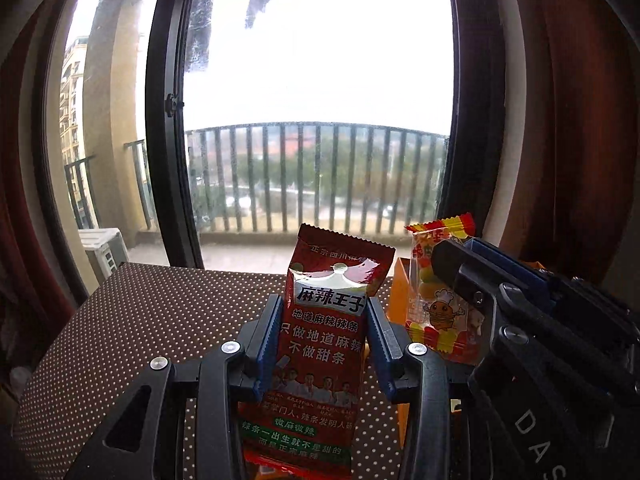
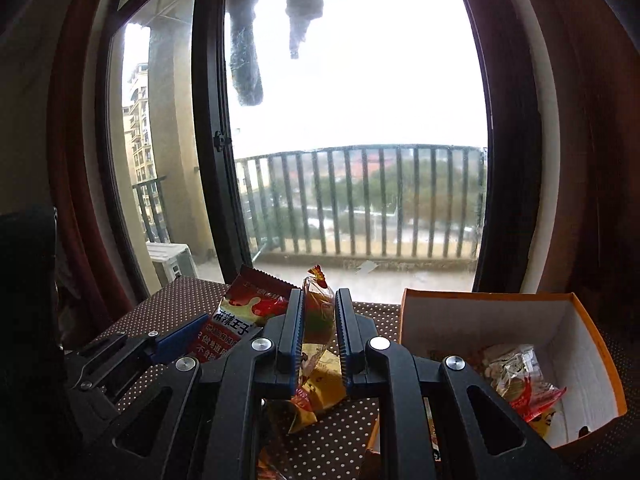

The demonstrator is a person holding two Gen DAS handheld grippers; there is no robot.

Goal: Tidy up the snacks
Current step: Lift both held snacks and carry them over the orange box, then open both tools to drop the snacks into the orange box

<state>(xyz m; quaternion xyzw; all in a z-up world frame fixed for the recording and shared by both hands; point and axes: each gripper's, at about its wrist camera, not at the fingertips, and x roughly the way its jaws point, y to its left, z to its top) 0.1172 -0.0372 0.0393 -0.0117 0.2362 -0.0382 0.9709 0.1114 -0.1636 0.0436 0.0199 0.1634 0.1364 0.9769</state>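
My left gripper is shut on a red spicy-strip snack packet, held upright above the dotted brown table. The packet also shows in the right wrist view. My right gripper is shut on a clear yellow-and-red snack packet, held upright; it also shows in the left wrist view beside the right gripper's body. An orange box with a white inside stands to the right and holds a few snack packets.
A large window with a dark frame and a balcony railing lies behind the table. Dark red curtains hang at both sides. More packets lie on the table under the grippers.
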